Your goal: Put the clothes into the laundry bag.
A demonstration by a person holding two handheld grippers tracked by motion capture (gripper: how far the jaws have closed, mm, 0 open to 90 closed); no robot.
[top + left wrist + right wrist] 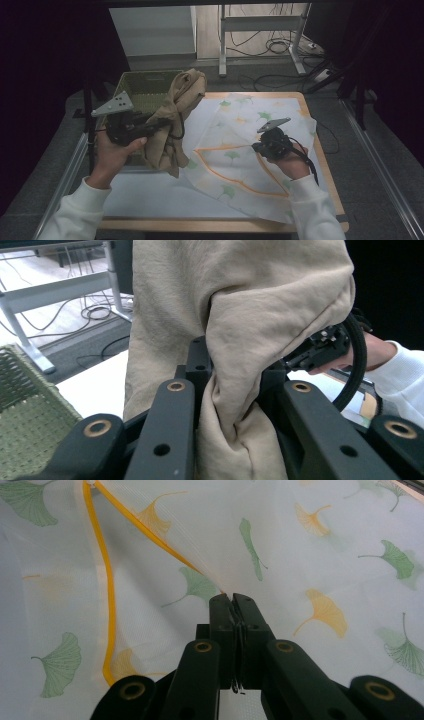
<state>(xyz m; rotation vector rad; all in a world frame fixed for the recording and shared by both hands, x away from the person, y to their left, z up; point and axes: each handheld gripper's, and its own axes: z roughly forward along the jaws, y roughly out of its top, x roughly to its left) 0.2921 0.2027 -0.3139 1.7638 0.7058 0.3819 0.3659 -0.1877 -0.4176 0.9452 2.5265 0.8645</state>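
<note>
A beige cloth (182,107) hangs bunched from my left gripper (159,124), which is shut on it above the table's left side. In the left gripper view the cloth (240,315) drapes over and between the jaws of the left gripper (232,375). A white mesh bag (235,150) printed with green and orange leaves lies spread on the table. My right gripper (256,146) is shut on the bag's fabric next to its orange-trimmed opening. In the right gripper view, the right gripper (233,600) pinches a fold of the bag (325,545), and the orange trim (107,590) runs to the left.
A green woven basket (145,87) stands at the table's back left corner, behind the hanging cloth. The wooden table (210,225) has a pale cover. Behind the table, a metal frame (260,22) and cables lie on the floor. My right gripper (320,350) appears beyond the cloth.
</note>
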